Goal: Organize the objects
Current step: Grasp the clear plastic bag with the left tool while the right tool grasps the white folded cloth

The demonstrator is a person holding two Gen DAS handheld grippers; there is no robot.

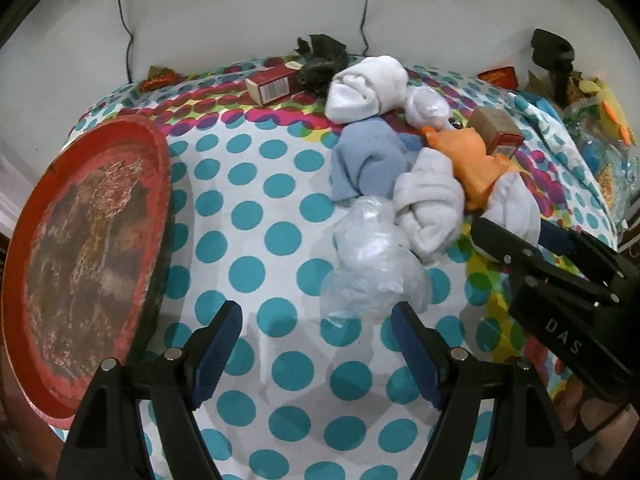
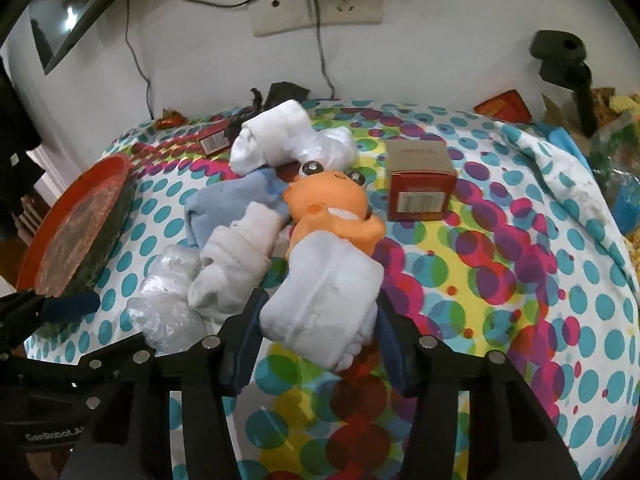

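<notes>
Right claw [image 2: 320,340] clamped on a rolled white sock [image 2: 320,300]. Left claw [image 1: 318,328] gaping wide, empty, crumpled plastic bag [image 1: 372,264] at its one o'clock.

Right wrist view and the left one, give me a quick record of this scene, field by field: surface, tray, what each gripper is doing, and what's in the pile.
surface: polka-dot cloth
tray: red round tray, at the cloth's left edge, nothing on it
left gripper: open, empty, just short of the crumpled clear plastic
right gripper: closed on a rolled white cloth
pile: orange plush toy, blue cloth, other white rolls
boxes: red box right of the toy; a smaller one near the wall
</notes>
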